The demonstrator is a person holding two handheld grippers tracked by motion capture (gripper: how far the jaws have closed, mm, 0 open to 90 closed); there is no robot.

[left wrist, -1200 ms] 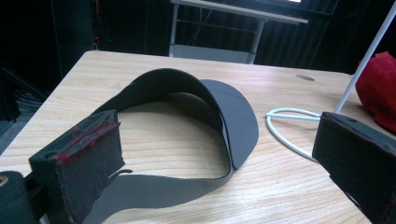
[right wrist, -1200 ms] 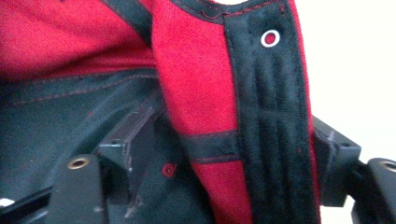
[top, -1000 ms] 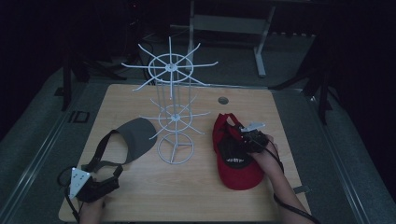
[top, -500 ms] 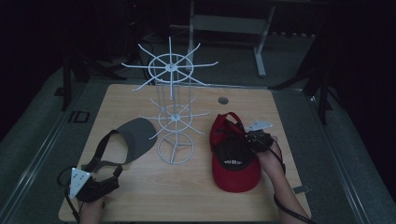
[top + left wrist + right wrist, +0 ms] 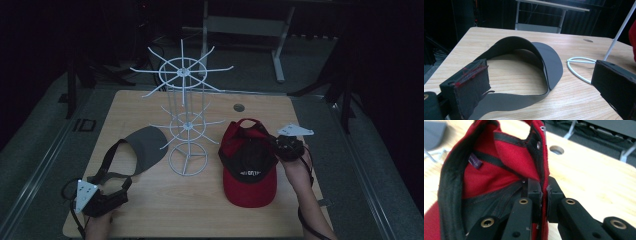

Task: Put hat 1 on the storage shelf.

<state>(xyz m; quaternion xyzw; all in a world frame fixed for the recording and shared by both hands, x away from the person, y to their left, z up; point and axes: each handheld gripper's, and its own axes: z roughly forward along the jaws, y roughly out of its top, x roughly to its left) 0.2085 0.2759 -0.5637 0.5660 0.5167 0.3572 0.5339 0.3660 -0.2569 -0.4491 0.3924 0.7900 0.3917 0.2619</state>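
your grippers are black. the left gripper (image 5: 121, 189) carries a grey three-cornered plate and dark padded jaws edged with red stitching. the right gripper (image 5: 543, 192) shows brass-ringed screw holes along its black arms.

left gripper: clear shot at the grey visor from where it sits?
Probably yes. The left gripper has its jaws open, and the grey visor lies flat on the table straight ahead, its strap curving close to one pad. Nothing stands between; the white wire rack is off to the side.

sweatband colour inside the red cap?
Black sweatband, clearest in the right gripper view.
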